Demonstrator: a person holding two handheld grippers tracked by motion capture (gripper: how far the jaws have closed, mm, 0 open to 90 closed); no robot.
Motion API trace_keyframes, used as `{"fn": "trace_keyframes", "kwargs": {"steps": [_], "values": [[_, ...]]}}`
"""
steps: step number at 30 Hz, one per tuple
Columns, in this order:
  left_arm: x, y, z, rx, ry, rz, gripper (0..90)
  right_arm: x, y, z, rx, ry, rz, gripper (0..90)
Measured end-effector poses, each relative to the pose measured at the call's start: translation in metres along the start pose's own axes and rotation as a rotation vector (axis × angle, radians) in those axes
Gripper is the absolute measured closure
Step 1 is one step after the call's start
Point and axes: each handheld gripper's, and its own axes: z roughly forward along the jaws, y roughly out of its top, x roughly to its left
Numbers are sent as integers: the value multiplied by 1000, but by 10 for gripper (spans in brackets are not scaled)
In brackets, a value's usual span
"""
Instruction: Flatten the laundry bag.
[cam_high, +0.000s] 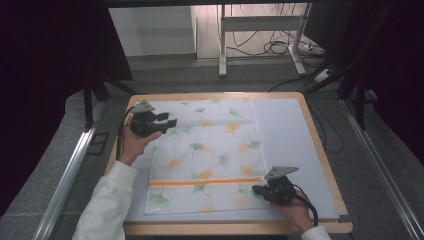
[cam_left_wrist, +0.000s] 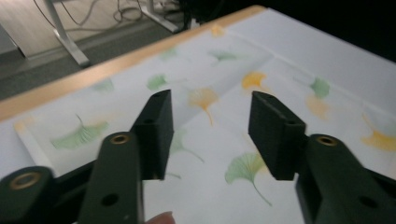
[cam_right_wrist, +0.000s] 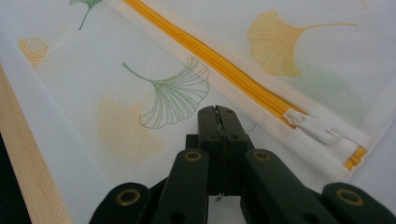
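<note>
Bag: mesh bag (cam_high: 207, 160) with ginkgo leaf print lies flat on the white mat (cam_high: 295, 150), covering the left and middle part of the table (cam_high: 320, 150); its near edge is close to the near edge of the table.
Zipper: orange zipper (cam_high: 205, 182) runs left to right across the near part of the bag; its white pull (cam_right_wrist: 317, 130) sits at the right end, just beside the right gripper.
Handling: the bag looks thin, light and soft, so I judge it will fold and slide easily on the mat. It is not fragile. One side must be held down when the other is pulled.
Where to grip: the pull tab for the zipper, or the fabric hem near a corner; the mesh in the middle gives little to pinch.
Left gripper: left gripper (cam_high: 167, 121) hovers over the far left corner of the bag, pointing to the right. Jaws stand wide apart with nothing between them.
Right gripper: right gripper (cam_high: 256, 189) is low at the near right corner of the bag, pointing left. Jaws are pressed together; whether they pinch some fabric, I cannot tell.
Hands: left hand (cam_high: 131, 142) comes from the near left, wrist raised; right hand (cam_high: 295, 210) lies low at the near edge.
</note>
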Motion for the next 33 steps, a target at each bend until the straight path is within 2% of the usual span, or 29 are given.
{"fn": "trace_keyframes", "kwargs": {"steps": [3, 5, 7, 11, 14, 24, 33], "values": [[-2, -11, 9, 50, 0, 6, 579, 0, 0, 0, 0, 0, -1, 896], [-3, -19, 14, 72, -13, -11, 590, 0, 0, 0, 0, 0, -3, 896], [-6, -27, 18, 92, -22, -23, 596, 0, 0, 0, 1, 1, -2, 896], [-17, -39, 21, 133, -16, -14, 572, 0, 0, 0, -1, -2, -1, 896], [-29, -43, 20, 145, -17, 4, 546, 1, 0, 0, -2, -6, 0, 896], [-78, -56, 19, 197, -46, 69, 469, 3, 0, 0, -3, -25, -14, 896], [-109, -59, 13, 183, -89, 94, 421, 6, -2, -4, 5, -34, -27, 896]]}}
